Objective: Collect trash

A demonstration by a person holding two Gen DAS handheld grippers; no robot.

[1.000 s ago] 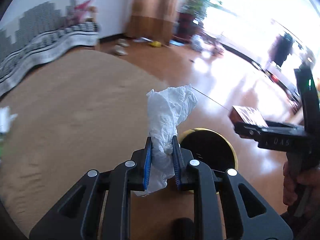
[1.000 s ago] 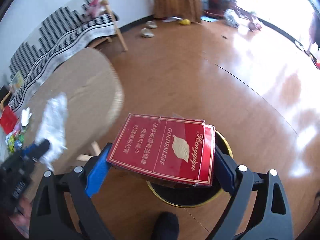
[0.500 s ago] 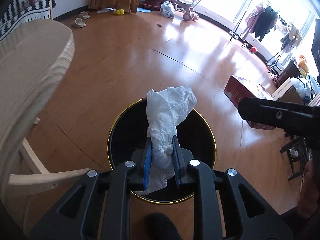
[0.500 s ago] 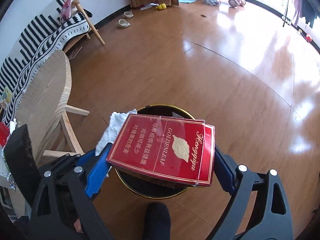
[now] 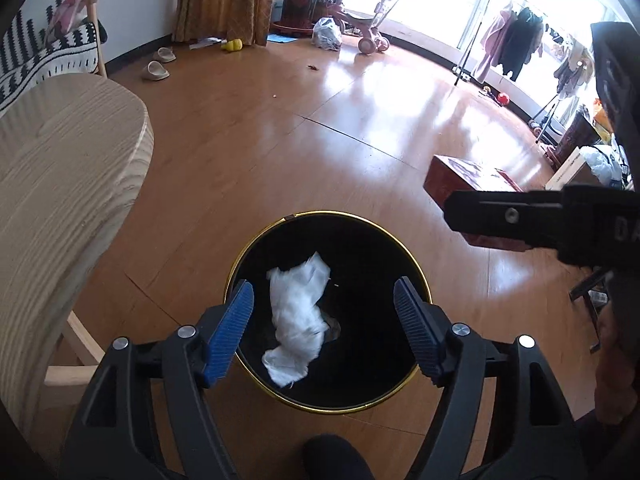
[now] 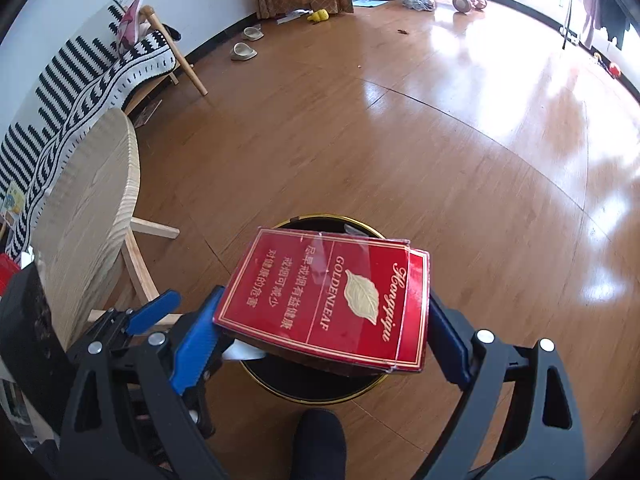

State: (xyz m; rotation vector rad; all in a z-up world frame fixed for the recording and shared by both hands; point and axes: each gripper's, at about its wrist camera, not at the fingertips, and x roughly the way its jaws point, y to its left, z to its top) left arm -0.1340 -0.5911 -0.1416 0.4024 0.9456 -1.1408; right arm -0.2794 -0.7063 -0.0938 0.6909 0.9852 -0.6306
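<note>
A black bin with a gold rim (image 5: 256,240) stands on the wooden floor. A crumpled white tissue (image 5: 298,312) is inside it, below my left gripper (image 5: 324,332), which is open and empty above the bin. My right gripper (image 6: 320,320) is shut on a red cigarette box (image 6: 332,296) and holds it flat over the bin (image 6: 320,394). In the left wrist view the right gripper (image 5: 520,226) and the box (image 5: 460,178) show at the right. In the right wrist view my left gripper (image 6: 156,312) shows at the lower left.
A round light-wood table (image 5: 52,184) stands to the left of the bin, with its leg (image 6: 154,229) close by. A striped sofa (image 6: 80,80) is along the far wall. Slippers (image 5: 158,64), a yellow toy and a stroller lie on the far floor.
My left gripper has opened and the tissue has dropped from it into the bin. The right gripper still holds the red box over the bin.
</note>
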